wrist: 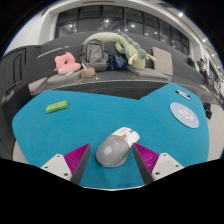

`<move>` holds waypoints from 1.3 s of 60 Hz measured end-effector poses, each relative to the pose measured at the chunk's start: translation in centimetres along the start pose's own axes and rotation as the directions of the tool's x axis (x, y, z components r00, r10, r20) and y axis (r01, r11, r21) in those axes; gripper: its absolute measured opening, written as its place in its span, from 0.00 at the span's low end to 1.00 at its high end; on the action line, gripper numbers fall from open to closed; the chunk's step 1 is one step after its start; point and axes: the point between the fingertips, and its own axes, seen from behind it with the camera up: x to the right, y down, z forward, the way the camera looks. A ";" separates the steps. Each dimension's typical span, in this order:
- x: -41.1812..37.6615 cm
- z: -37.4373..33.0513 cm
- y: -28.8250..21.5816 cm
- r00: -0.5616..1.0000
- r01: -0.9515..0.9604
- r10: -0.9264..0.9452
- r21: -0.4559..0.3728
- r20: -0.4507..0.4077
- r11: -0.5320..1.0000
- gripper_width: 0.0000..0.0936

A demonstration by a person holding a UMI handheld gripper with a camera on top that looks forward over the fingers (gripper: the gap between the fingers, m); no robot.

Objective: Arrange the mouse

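Fingers (113, 160) spread wide, grey mouse (116, 148) between them on teal mat (60, 135), gaps either side

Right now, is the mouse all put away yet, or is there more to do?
Not yet. The hand-held gripper has reached the mouse, which sits between its open fingers on the blue mat. Nothing is gripped yet. Left to do: close on the mouse, then move it to its spot; the pictures don't show where that is.
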 end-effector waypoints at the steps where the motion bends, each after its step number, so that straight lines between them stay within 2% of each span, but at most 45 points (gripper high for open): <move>1: 0.0 0.3 -0.2 1.000 -0.002 0.002 0.000 0.000 1.000 0.93; 19: -0.3 5.2 -3.4 1.000 -0.016 0.016 -0.021 0.022 1.000 0.93; 31: -1.3 6.6 -4.1 0.997 -0.017 0.020 -0.034 0.070 0.999 0.90; 35: -1.0 6.8 -3.9 0.998 0.014 -0.012 -0.030 0.064 0.999 0.85; 38: -0.4 7.0 -3.7 0.998 0.053 -0.052 -0.026 0.042 0.998 0.73; 40: -0.5 7.1 -3.8 0.997 0.066 -0.065 -0.016 0.044 0.998 0.70; 42: -0.7 7.3 -3.8 0.996 0.078 -0.077 -0.010 0.052 0.997 0.54; 43: -0.9 7.3 -3.8 0.995 0.081 -0.080 -0.008 0.060 0.997 0.50; 50: -1.4 6.9 -3.8 0.990 0.089 -0.087 -0.015 0.110 0.996 0.40; 55: -1.1 5.5 -5.0 0.984 0.110 -0.109 0.002 0.138 0.994 0.37; 63: 3.2 2.6 -9.8 0.987 0.113 -0.121 0.076 0.111 0.991 0.37; 71: 12.7 2.1 -15.2 0.996 0.076 -0.081 0.128 0.035 0.989 0.37; 78: 22.9 3.9 -16.8 0.995 0.089 -0.081 0.131 -0.061 0.987 0.37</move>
